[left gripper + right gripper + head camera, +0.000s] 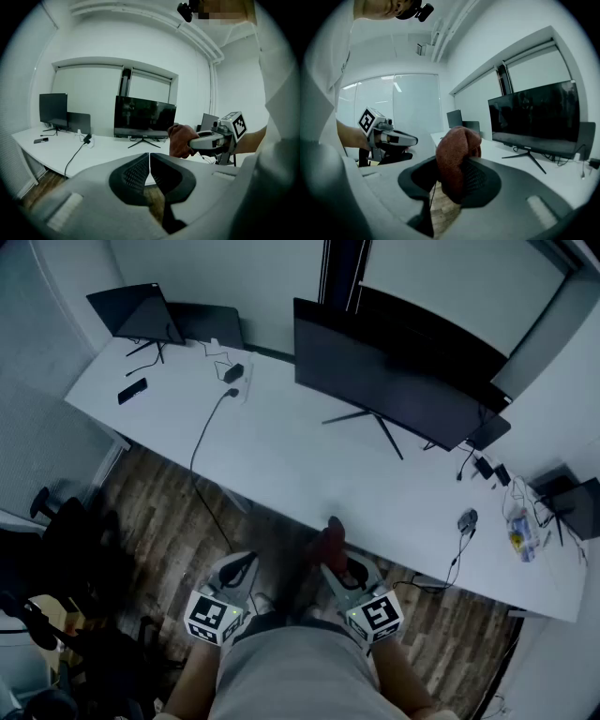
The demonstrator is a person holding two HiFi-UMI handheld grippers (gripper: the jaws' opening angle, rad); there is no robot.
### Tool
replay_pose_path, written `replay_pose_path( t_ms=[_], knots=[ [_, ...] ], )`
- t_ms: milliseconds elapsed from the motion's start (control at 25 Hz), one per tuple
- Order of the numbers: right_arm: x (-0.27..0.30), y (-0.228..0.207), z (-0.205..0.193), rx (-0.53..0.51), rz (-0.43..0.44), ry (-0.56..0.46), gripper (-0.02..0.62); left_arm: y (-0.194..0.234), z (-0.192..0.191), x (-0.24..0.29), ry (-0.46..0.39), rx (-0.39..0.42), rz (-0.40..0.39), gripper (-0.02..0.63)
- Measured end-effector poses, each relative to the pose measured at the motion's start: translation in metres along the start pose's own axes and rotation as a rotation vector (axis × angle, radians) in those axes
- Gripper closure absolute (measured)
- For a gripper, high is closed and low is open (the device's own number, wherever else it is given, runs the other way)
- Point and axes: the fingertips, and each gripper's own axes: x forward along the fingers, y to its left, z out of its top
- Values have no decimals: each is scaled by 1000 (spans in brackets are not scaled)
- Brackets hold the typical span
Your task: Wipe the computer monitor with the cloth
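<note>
Right gripper (339,568), wood floor (159,512), long white desk (281,460)

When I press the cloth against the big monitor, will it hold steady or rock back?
It will probably rock: the monitor is wide and stands on a thin splayed-leg stand, so firm pressure near its top may tilt it. The cloth, bunched in the right gripper, looks soft and should give.

All three views toward monitor (394,381)
</note>
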Motion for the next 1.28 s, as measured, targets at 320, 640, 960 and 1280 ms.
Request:
replay_pose_path(
  t_ms=[320, 640, 960, 1280],
  knots=[
    [50, 57, 14, -38, 2, 23, 466, 66, -6, -64, -50, -57, 18, 597],
    [99, 67, 40, 93, -29, -45, 465, 132, 2, -92, -120, -94, 22, 597],
    [163, 42, 51, 126, -24, -55, 465, 189, 6, -64, -123, -105, 46, 597],
    [256, -31, 76, 172, 5, -86, 465, 268, 35, 17, -89, -80, 57, 597]
  ],
)
